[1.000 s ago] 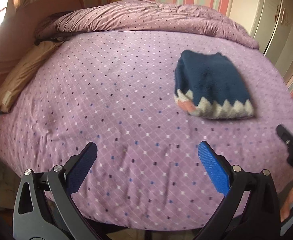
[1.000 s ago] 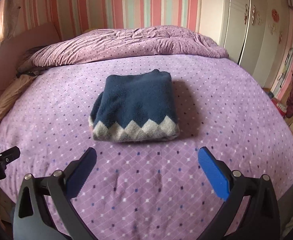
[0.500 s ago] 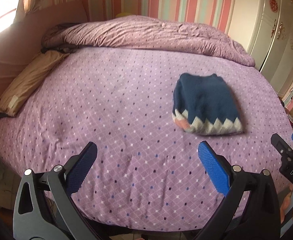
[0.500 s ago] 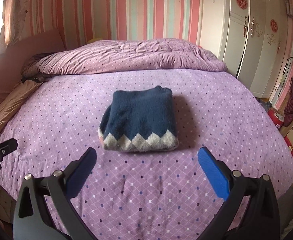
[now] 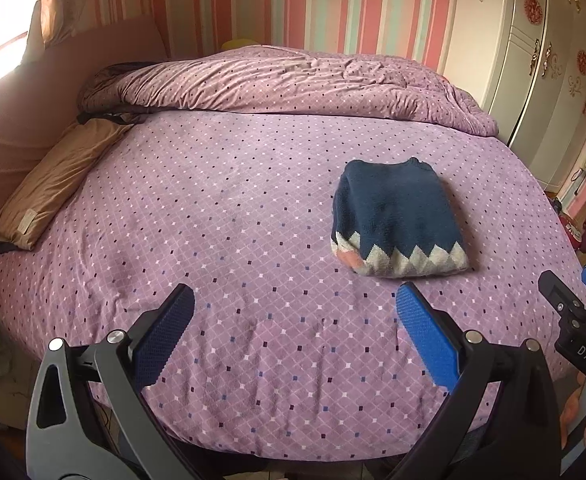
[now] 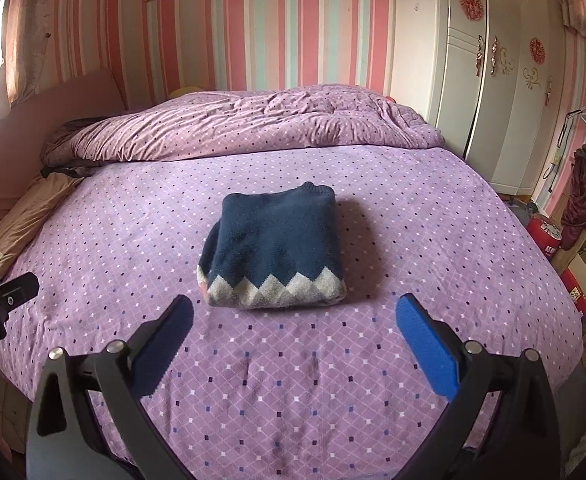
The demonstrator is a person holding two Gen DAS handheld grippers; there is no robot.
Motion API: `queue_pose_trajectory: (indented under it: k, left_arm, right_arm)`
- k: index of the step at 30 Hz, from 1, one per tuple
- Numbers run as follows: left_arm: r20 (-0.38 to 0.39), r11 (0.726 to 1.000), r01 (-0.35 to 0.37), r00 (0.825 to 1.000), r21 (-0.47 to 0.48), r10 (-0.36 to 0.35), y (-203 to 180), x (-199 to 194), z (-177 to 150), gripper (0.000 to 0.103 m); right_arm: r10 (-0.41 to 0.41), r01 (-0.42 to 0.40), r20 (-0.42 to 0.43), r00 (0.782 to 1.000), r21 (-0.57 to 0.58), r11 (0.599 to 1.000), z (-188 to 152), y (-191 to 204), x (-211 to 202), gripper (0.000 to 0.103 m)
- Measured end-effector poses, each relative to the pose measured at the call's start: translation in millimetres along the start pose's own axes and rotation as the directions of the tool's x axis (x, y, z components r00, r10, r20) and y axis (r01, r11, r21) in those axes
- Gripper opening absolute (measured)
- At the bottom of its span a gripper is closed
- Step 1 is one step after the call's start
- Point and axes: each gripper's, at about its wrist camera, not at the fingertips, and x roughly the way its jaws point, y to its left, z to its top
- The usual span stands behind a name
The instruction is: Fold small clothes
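Observation:
A small navy sweater (image 5: 397,218) with a grey zigzag hem lies folded into a compact rectangle on the purple dotted bed (image 5: 233,220). It also shows in the right wrist view (image 6: 273,254), centred on the bed (image 6: 413,232). My left gripper (image 5: 295,334) is open and empty, held above the bed's near edge, left of the sweater. My right gripper (image 6: 293,336) is open and empty, just short of the sweater's hem. Each gripper shows at the edge of the other's view.
A rumpled purple duvet (image 6: 245,128) lies across the far end of the bed. A tan pillow (image 5: 53,184) lies at the left edge. A white wardrobe (image 6: 493,80) stands at the right, with a red extinguisher (image 6: 543,236) and boxes beside the bed.
Both grippers have pulled back and risen away from the folded sweater, so more of the room shows. The sweater has stayed in place. Both grippers remain open.

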Motion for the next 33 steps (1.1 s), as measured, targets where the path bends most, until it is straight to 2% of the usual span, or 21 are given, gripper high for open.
queue_pose_trajectory:
  k: [12,26,33]
  left_arm:
    - [-0.007,1.000,-0.022,1.000,0.008,0.022,1,-3,-1,0.100]
    - [-0.029,1.000,-0.008,1.000,0.003,0.008,8,0,-2,0.100]
    - [0.000,0.999,-0.031,1.000,0.021,0.031,7,-4,-3,0.100]
  right_arm:
    - [-0.024,0.024,-0.003,1.000,-0.013,1.000,4,3,-2,0.101]
    - [-0.034,0.034,0.002,0.999,-0.020,0.999,5,7,-6,0.101]
    - [-0.045,0.045,-0.001,0.999,-0.028,0.999,6,6,-4,0.101]
